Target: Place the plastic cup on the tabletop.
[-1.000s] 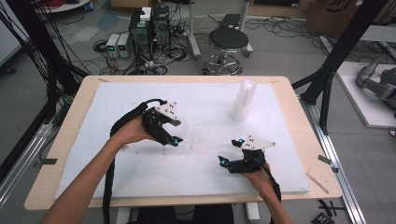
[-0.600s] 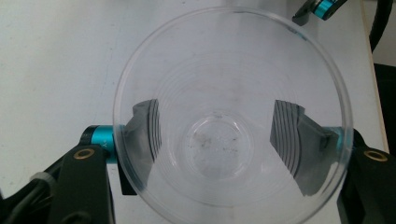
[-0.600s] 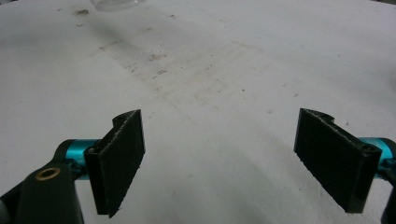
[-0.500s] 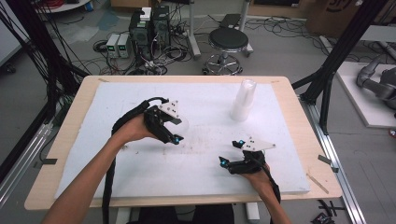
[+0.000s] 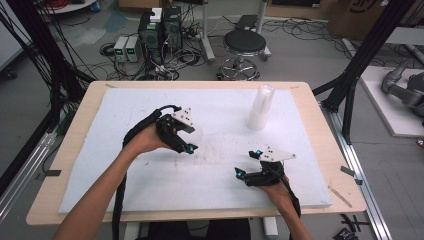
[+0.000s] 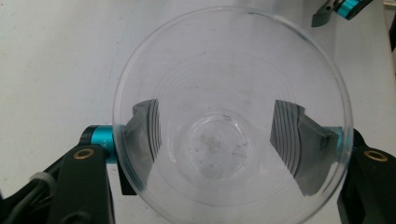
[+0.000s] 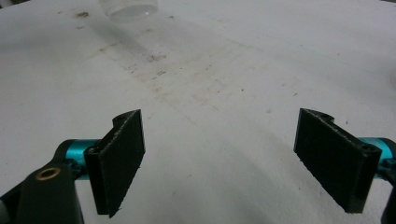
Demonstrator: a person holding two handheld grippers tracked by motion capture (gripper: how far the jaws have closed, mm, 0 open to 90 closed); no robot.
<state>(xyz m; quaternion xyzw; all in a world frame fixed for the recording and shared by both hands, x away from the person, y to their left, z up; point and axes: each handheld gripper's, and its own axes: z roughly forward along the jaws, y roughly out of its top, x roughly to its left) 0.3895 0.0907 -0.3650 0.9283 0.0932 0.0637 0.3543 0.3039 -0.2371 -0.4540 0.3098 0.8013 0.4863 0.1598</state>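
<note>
A clear plastic cup point(image 6: 219, 60) sits between the jaws of my left gripper point(image 6: 224, 135), its open mouth facing the camera. The pads point(image 6: 144, 126) show through the cup's wall on both sides, pressed against it. In the high view my left gripper point(image 5: 189, 140) holds that cup point(image 5: 196, 133) just above the white board, left of centre. My right gripper point(image 5: 247, 162) stands open low over the board near the front right, with nothing between its fingers point(image 7: 122, 158). A tall stack of clear cups point(image 5: 260, 107) stands upright at the back right.
The white foam board point(image 5: 125, 175) covers a wooden table point(image 5: 75, 120). The base of the cup stack point(image 7: 128, 8) appears at the top of the right gripper view. A tip of the right gripper point(image 6: 341, 9) peeks in at the top right of the left gripper view.
My left gripper has drifted slightly to the right with the cup in it. The right gripper has stayed where it was, open.
</note>
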